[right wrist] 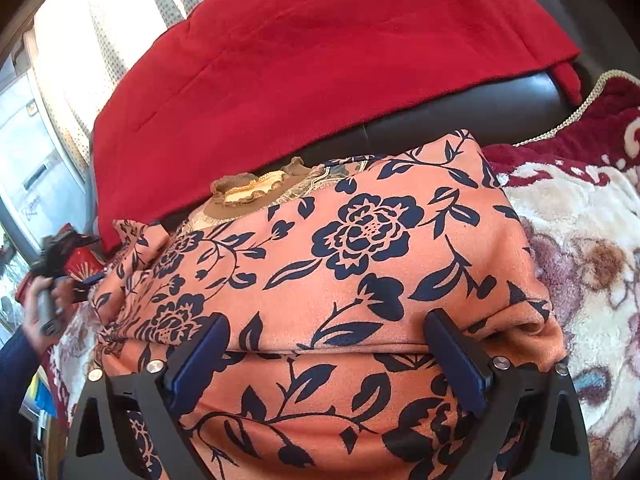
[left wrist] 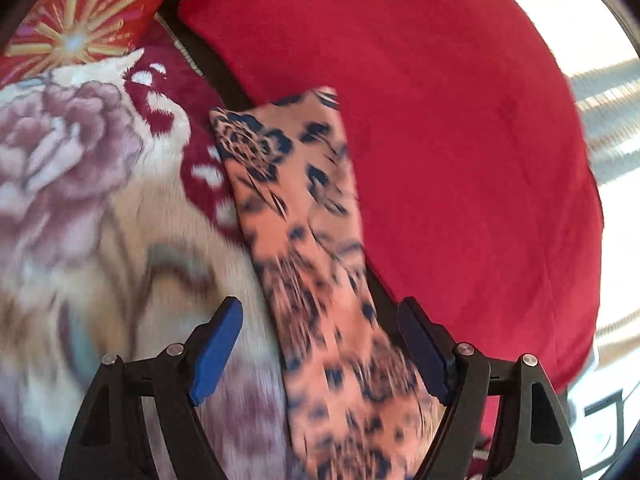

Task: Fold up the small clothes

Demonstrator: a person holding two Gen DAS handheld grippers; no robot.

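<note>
An orange garment with dark blue flowers (right wrist: 360,248) lies on a floral blanket (right wrist: 592,248), partly folded, with a brown frilled collar (right wrist: 252,190) showing at its far edge. In the left wrist view it (left wrist: 304,216) runs as a long narrow strip between the fingers, blurred by motion. My left gripper (left wrist: 320,320) is open, its blue pads on either side of the strip. My right gripper (right wrist: 326,340) is open over the garment's near fold, fingers spread wide on the cloth.
A red cloth (right wrist: 320,60) drapes over a dark leather sofa back (right wrist: 460,108) behind the garment; it also shows in the left wrist view (left wrist: 460,120). A red patterned cushion (left wrist: 76,20) sits far left. The other hand and its gripper (right wrist: 48,292) show at the left edge.
</note>
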